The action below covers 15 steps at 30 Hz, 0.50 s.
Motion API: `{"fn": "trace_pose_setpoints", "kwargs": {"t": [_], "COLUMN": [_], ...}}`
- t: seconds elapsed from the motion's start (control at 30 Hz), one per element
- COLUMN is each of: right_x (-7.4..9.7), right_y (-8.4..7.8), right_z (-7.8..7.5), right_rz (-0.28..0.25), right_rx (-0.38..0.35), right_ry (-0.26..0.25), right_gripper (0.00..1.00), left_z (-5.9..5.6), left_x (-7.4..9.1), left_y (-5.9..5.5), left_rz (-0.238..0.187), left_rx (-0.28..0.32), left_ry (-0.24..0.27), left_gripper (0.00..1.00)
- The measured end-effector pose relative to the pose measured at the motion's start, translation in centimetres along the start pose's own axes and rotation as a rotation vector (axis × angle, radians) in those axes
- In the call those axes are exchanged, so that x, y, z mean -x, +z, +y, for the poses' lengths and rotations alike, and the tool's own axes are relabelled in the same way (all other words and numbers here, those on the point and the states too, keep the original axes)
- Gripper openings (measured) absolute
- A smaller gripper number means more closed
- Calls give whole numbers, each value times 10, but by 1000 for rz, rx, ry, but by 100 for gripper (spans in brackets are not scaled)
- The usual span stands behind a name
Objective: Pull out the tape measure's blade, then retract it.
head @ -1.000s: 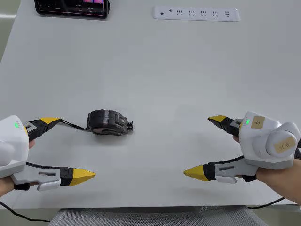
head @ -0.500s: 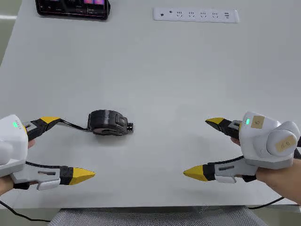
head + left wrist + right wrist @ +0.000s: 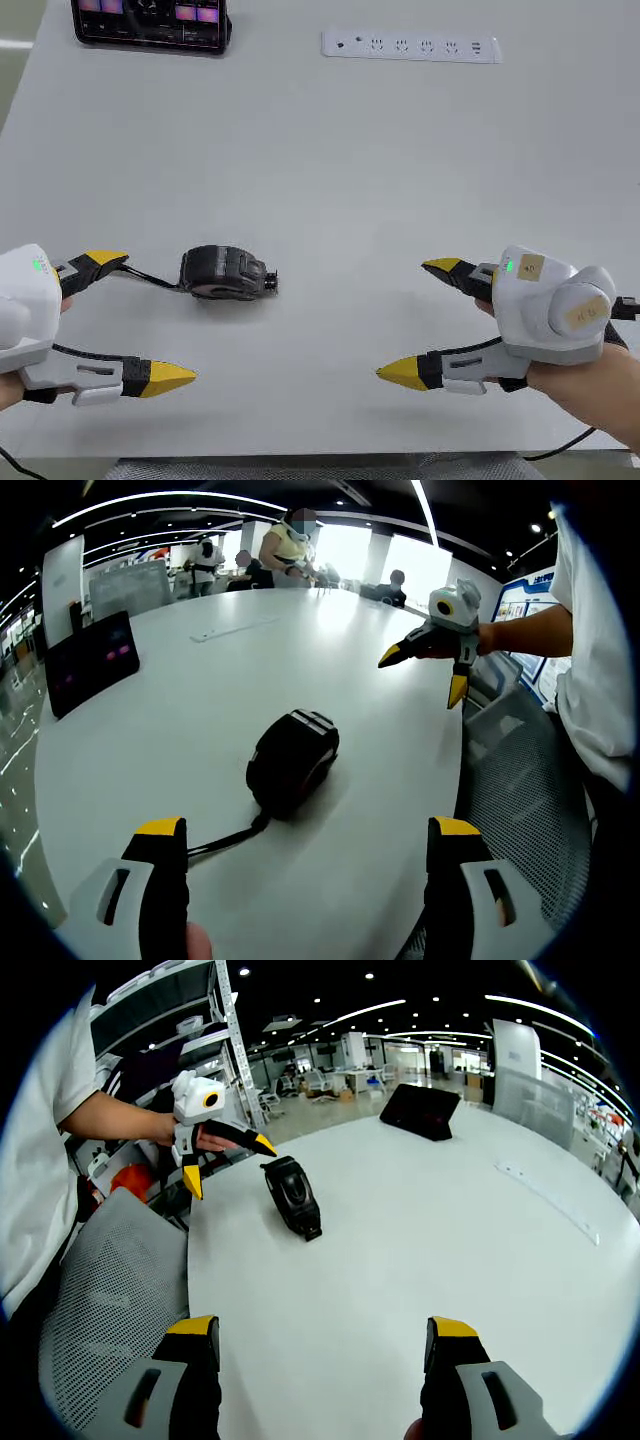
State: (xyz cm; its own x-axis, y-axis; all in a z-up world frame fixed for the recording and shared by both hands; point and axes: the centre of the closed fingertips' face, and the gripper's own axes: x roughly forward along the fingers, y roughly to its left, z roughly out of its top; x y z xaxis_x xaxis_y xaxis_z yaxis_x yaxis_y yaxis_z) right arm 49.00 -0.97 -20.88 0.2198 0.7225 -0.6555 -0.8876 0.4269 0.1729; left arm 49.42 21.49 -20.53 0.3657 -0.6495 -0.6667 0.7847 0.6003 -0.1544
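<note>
The black, rounded tape measure [image 3: 222, 274] lies on the white surface [image 3: 330, 150], on the person's left half. It sits just ahead of the left tongs [image 3: 159, 316], closer to their far yellow-tipped jaw than to the near one, and outside the gap between the jaws. Its thin black strap [image 3: 152, 278] trails back to the tip of that far jaw; whether the two touch cannot be told. The small hook end of the case faces the right tongs [image 3: 402, 319], which hover well apart from it over bare surface. Both tongs are released, jaws spread wide, holding nothing. At the far edge lie a white power strip [image 3: 410, 46] and a dark lit tablet [image 3: 150, 18].
</note>
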Motion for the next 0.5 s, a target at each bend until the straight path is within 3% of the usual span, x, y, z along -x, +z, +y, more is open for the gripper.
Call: {"fn": "trace_pose_setpoints", "kwargs": {"t": [0.5], "right_x": [-26], "right_y": [8], "right_z": [-7], "right_rz": [-9], "right_rx": [58], "right_ry": [31], "right_gripper": [79], "left_z": [5], "left_x": [-17], "left_y": [-6], "left_rz": [36], "left_rx": [-37], "left_ry": [-32], "left_gripper": [94]}}
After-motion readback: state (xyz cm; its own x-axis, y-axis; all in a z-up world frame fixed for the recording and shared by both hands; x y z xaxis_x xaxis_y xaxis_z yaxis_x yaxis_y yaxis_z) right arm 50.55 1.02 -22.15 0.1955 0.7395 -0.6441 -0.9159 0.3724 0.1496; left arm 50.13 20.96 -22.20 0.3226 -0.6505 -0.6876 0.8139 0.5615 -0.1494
